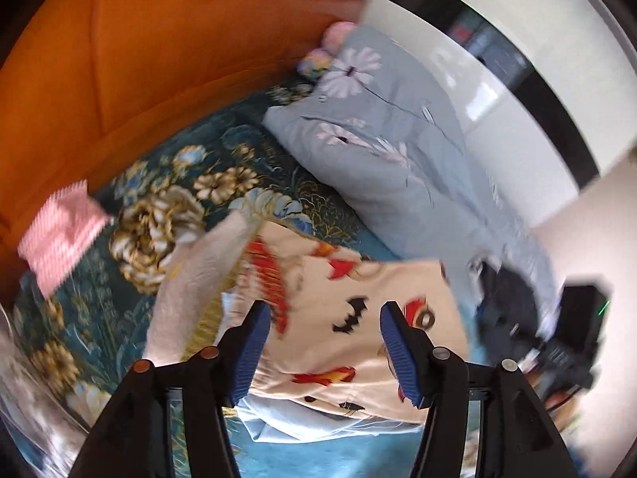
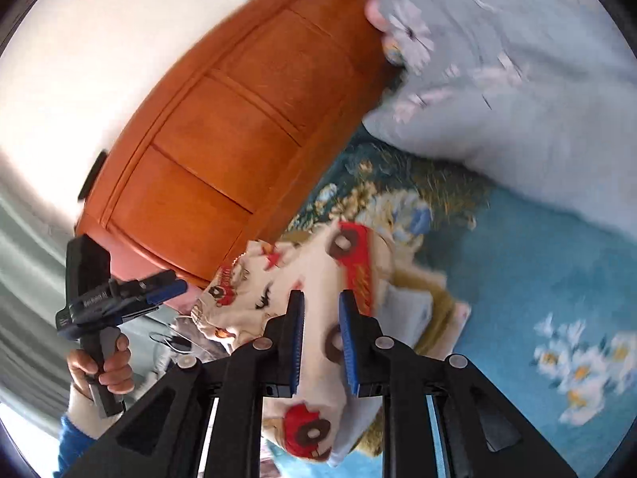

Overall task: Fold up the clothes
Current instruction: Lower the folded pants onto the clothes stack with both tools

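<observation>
Cream printed garment (image 1: pixel 342 318) bunched on the bed (image 1: pixel 119 279) beside a grey floral quilt (image 1: pixel 394 151), soft, light and floppy by the look of it, best taken at a hem or corner, not mid-panel. Left tool (image 1: pixel 324 342) gaping wide over the cloth, gripping nothing; right tool (image 2: pixel 321 340) narrowed to a small gap with a fold lying between the pads, firm contact impossible to tell. Left view alone showing a pink towel (image 1: pixel 59 235); right view alone showing the hand (image 2: pixel 101 366) on the left tool's handle and the full wooden headboard (image 2: pixel 239 119).
</observation>
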{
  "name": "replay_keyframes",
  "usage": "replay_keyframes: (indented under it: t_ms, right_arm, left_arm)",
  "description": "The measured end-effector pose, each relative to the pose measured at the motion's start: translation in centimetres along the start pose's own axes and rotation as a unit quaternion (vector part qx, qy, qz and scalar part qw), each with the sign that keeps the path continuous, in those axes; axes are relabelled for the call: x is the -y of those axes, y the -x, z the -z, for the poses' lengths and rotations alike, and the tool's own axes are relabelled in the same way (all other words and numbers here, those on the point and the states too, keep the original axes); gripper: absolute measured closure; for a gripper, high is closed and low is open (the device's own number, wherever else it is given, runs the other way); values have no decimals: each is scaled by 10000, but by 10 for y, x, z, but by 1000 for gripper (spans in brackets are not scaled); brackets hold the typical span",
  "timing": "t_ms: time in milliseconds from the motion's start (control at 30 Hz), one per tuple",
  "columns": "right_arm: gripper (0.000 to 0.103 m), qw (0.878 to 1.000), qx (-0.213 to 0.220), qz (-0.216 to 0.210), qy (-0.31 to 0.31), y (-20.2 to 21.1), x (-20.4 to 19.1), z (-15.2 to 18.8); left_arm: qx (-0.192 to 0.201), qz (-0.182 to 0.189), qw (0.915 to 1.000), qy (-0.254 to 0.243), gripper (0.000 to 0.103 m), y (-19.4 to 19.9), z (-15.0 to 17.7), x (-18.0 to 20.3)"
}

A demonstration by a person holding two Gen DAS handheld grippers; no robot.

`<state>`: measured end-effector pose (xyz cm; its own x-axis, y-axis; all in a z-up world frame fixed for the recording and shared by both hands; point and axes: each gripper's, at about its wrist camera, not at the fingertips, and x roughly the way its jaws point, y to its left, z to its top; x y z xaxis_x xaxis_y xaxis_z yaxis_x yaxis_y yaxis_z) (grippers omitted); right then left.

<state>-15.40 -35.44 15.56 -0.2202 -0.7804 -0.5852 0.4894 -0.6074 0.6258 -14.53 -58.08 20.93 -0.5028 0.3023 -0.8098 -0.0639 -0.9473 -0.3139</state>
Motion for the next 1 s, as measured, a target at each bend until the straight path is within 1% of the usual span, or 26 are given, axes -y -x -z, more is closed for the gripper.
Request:
replay_keyframes:
  t_ms: [33,100,133,167,233,267,333,367,433,500,567,600,667,700,800,867,900,1000]
  right_arm:
    - [83,9996,-55,-35,281,-4,-12,1]
    - [82,9964,-197,-118,814,-11,-32,9]
    - [82,9938,-279,-164,1061,-14,-40,15]
    - [82,9920,-290,-132,1223,-15,-40,24]
    - [82,9876,-303,-61,1537,-18,-39,40]
    - [82,9851,-310,-25,1693,-19,-38,48]
    - [82,9808,-503,370,1850,-37,-29,56]
    - [82,9800,-579,401,1864,-43,-25,59]
    - [82,9802,-684,380,1818,-51,-18,62]
    - [82,9832,-709,257,1659,-50,-13,59]
    - [82,9863,-521,112,1563,-39,-14,51]
    - [81,9873,-392,82,1539,-34,-14,47]
    - [77,9887,-132,21,1492,-25,-14,37]
    - [75,9902,-79,26,1395,-25,-11,32]
    - [75,9929,-181,120,1171,-32,-6,30]
    - [75,9935,-276,174,1087,-35,-5,31]
    - [75,9938,-324,202,1044,-36,-4,31]
    - [75,9934,-29,138,1136,-12,-11,33]
  left_arm:
    - [48,-141,9992,-370,41,-5,8,13]
    - [104,-368,9943,-992,41,-16,26,31]
    - [139,-436,9932,-1069,41,-19,32,32]
    - [165,-495,9922,-1130,41,-23,37,33]
    - [122,-518,9927,-1079,41,-32,42,26]
    - [21,-532,9933,-1024,41,-42,43,21]
    - [-186,-428,9958,-791,41,-58,43,9]
    - [-262,-352,9969,-660,41,-65,43,3]
    - [-261,-284,9980,-495,41,-69,41,-2]
    - [-178,-185,9988,-423,41,-60,40,1]
    - [34,-47,9990,-435,41,-46,38,4]
    - [108,-89,9990,-430,41,-43,36,3]
    - [243,-170,9987,-406,41,-37,32,-1]
    - [223,-176,9991,-299,41,-40,30,-6]
    - [129,-16,9998,178,41,-48,27,-25]
    - [205,94,9989,416,41,-43,28,-27]
    - [276,154,9985,439,41,-37,29,-25]
    - [511,267,9977,370,41,-16,35,-15]
